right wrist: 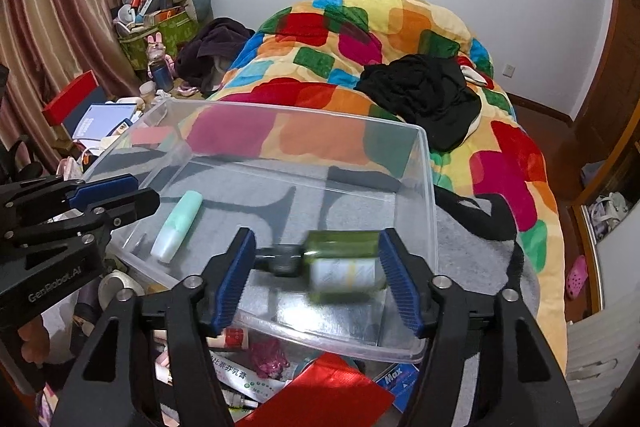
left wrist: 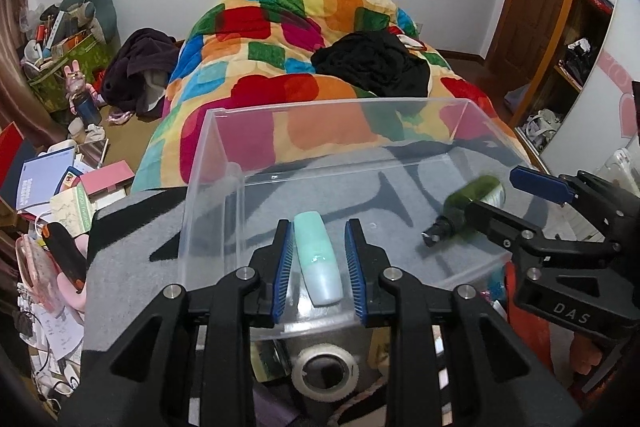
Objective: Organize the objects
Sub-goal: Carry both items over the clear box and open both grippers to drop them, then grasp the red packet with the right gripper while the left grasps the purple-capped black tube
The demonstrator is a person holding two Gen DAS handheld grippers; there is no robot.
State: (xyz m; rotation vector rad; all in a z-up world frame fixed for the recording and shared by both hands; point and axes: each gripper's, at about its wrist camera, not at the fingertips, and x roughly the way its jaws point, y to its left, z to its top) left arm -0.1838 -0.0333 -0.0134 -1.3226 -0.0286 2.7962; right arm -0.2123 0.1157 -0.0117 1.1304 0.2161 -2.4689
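A clear plastic bin stands on a grey cloth at the foot of the bed, and both task things are inside it. The mint tube lies on the bin floor near the front left corner. The left gripper is around it with the jaws only a little apart, and a thin gap shows on each side, so the pads do not press it. The green spray bottle lies on its side near the front right corner, its black nozzle pointing to the left. The right gripper has its jaws about half open around it; the bottle looks blurred and free, so I judge it is released.

The tube seems light, smooth and rounded, so it may slip or roll; I would take it across the middle of its body. The bottle is hard plastic, probably a bit heavier if liquid is inside, and it will roll easily on the smooth bin floor. The best hold is on the labelled body, not on the thin nozzle. The bin walls are thin and may flex if a gripper pushes them
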